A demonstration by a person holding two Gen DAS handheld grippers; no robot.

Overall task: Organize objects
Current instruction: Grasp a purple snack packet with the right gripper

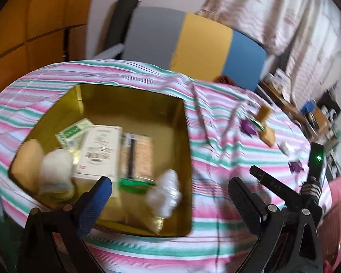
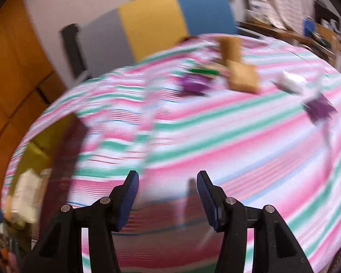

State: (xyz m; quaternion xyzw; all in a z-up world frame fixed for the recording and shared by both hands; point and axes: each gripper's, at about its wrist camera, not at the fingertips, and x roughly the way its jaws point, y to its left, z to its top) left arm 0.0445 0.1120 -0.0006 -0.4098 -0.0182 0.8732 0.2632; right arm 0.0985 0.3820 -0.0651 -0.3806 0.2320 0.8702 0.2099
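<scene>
Striped cloth (image 2: 216, 136) | tin (image 1: 186, 136) at left already holds boxes | tan pad (image 2: 243, 77) far ahead looks soft, light; pinch its edge | your right gripper (image 2: 168, 193) gapes empty, left gripper (image 1: 170, 195) too

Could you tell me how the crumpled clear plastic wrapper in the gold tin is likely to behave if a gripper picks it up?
The crumpled plastic wrapper looks thin and scrunched, so it will probably be very light and collapse under the fingers rather than resist. Its glossy surface suggests it may slip. It lies loose near the wall of the gold tin, so a push would likely just slide it.
</scene>
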